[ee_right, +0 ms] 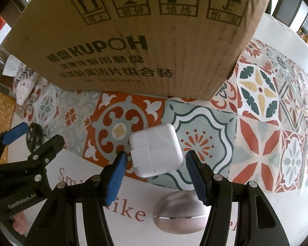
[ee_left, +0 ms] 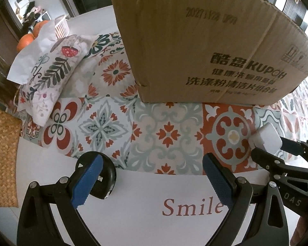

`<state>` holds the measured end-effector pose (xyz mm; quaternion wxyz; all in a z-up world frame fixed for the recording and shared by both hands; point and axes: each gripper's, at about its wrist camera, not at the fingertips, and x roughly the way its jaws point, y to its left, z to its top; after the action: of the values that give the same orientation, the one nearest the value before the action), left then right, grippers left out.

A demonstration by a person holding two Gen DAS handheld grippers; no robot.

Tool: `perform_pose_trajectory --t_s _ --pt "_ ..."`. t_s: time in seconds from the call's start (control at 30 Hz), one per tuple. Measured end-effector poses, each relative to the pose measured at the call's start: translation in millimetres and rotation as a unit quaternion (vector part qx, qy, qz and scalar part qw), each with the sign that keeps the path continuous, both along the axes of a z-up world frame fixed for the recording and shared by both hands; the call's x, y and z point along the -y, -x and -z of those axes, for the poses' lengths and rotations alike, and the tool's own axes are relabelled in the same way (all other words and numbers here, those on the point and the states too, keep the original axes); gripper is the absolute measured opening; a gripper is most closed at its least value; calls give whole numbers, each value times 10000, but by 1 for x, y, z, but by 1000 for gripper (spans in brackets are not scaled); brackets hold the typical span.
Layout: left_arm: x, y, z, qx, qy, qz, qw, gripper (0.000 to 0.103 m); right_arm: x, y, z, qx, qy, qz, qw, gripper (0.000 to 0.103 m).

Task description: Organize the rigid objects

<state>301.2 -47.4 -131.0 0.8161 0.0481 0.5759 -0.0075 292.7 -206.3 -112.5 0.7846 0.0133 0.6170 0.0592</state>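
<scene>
The cardboard box point(ee_left: 205, 47) walls off the far side of the patterned cloth point(ee_left: 168, 133). Open cloth lies between the box and the left gripper point(ee_left: 152, 178), whose jaws stand wide. A black round object point(ee_left: 104, 180) sits beside its left finger. The right gripper point(ee_right: 156, 174) flanks a white charger point(ee_right: 156, 149) with gaps either side; a pink oval case point(ee_right: 178, 215) lies beneath.

The left claw point(ee_left: 152, 182) stands wide open, its two blue-padded fingers point(ee_left: 86, 182) spread far apart with nothing between them, reaching forward and low. The right claw point(ee_right: 157, 176) is also open, its fingers point(ee_right: 115, 178) parted and touching nothing. Seen from the left claw, the right claw's black arm lies just off to its right, fingertips ahead. Seen from the right claw, the left claw sits close at its left.
</scene>
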Motion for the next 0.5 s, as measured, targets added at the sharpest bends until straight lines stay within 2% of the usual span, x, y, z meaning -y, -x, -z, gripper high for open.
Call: perform_pose_trajectory --t_s 0.27,0.5 --pt "-2 -3 6 -17 -99 37 9999 99 -9 -4 12 7 159 17 9999 52" --pt "-2 -3 5 33 -121 112 9999 99 -8 -4 16 58 121 47 9999 50"
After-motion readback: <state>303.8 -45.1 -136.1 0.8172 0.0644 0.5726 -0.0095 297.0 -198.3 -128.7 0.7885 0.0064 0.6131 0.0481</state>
